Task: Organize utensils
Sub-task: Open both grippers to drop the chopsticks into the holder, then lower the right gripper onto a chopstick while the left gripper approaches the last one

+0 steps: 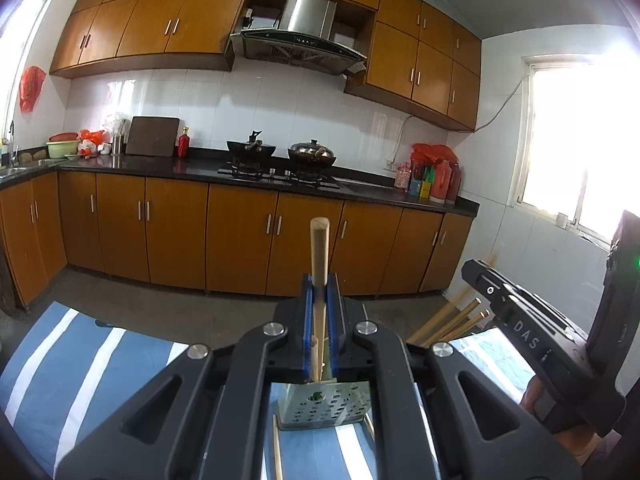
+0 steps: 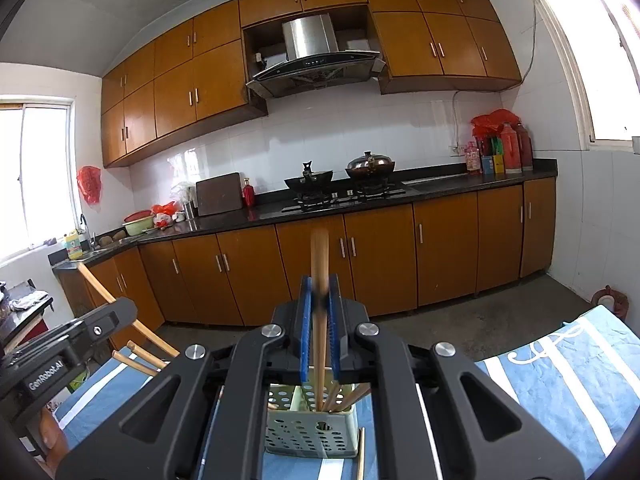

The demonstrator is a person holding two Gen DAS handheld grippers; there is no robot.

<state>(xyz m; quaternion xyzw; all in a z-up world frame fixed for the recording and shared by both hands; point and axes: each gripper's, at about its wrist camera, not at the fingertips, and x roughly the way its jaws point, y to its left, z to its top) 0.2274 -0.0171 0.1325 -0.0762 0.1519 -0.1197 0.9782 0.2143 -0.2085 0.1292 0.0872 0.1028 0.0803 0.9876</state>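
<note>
While both tools hover over the pale green perforated plastic utensil holder [image 2: 310,430] on the blue striped cloth [image 2: 560,380], left gripper [image 1: 320,300] pinching a light wooden chopstick [image 1: 320,248] upright, right gripper [image 2: 319,304] clamped on a darker bamboo chopstick [image 2: 319,256], its tip inside the holder.

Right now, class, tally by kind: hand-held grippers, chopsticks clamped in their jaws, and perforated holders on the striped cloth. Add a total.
Grippers: 2, the left gripper and the right gripper
Clamped chopsticks: 2, the left chopstick and the right chopstick
Perforated holder: 1
Total: 5
</note>
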